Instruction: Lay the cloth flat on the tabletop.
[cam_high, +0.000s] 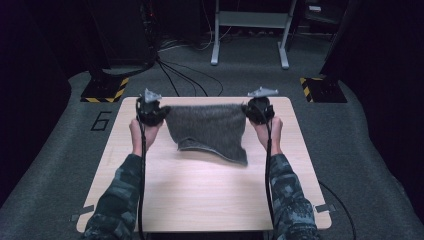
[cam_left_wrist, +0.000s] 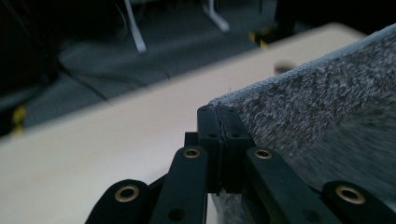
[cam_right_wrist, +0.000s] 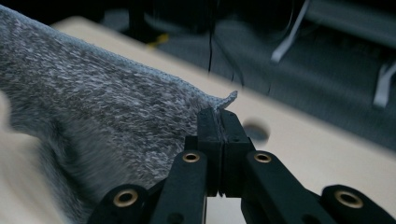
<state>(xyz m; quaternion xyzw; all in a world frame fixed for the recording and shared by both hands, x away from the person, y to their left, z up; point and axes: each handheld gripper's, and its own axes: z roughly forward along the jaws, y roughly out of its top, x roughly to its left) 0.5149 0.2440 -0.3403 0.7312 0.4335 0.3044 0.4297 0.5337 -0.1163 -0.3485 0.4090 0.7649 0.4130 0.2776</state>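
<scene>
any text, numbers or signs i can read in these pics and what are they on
"6": a dark numeral on the grey floor, left of the table.
Yellow-and-black hazard stripes, without words, edge two floor plates.
No readable writing on the grey cloth.

The cloth (cam_high: 207, 131) hangs between both grippers, above the table (cam_high: 200, 195).

Light wooden table (cam_high: 200, 200) on grey carpet (cam_high: 380, 165). Round hole (cam_right_wrist: 256, 132) in tabletop. Black cables (cam_high: 185, 80) across floor. Grey metal stand (cam_high: 250, 30) beyond table. Yellow-black hazard-striped plates (cam_high: 105, 90) at both far corners. Number 6 (cam_high: 101, 120) marked on carpet.
</scene>
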